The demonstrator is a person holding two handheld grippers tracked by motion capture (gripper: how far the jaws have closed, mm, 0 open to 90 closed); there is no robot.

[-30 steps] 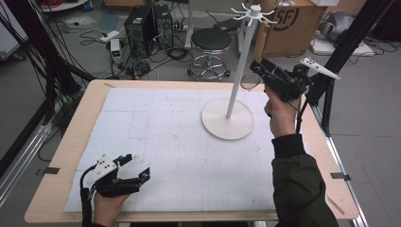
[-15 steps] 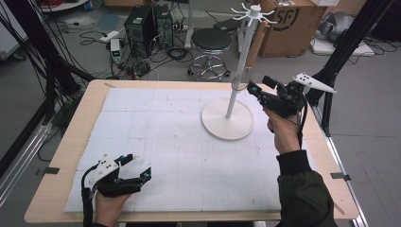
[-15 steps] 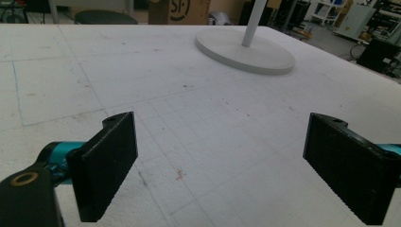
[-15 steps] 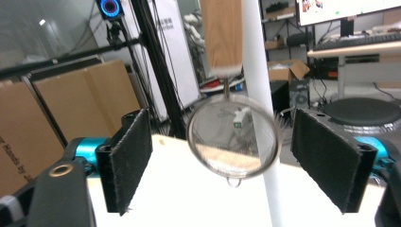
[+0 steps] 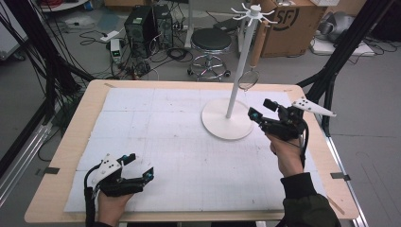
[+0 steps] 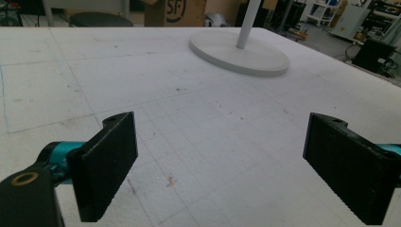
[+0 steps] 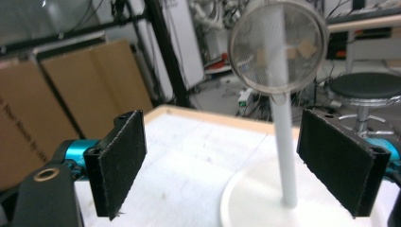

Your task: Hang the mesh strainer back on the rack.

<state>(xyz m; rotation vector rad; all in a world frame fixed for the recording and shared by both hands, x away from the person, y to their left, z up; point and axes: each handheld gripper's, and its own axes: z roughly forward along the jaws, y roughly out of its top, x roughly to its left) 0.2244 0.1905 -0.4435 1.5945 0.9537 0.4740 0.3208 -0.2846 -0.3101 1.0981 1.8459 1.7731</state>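
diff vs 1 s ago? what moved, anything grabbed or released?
The right gripper drew back from the stand's pole toward the person and lower, jaws open and empty. The strainer hangs from the stand's hook. Nothing was grabbed. The left gripper stayed open near the front edge; the stand did not move.

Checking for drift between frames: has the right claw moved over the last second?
Yes. The right claw has come down and back toward the person, from beside the white pole of the hook stand to beside its round base.
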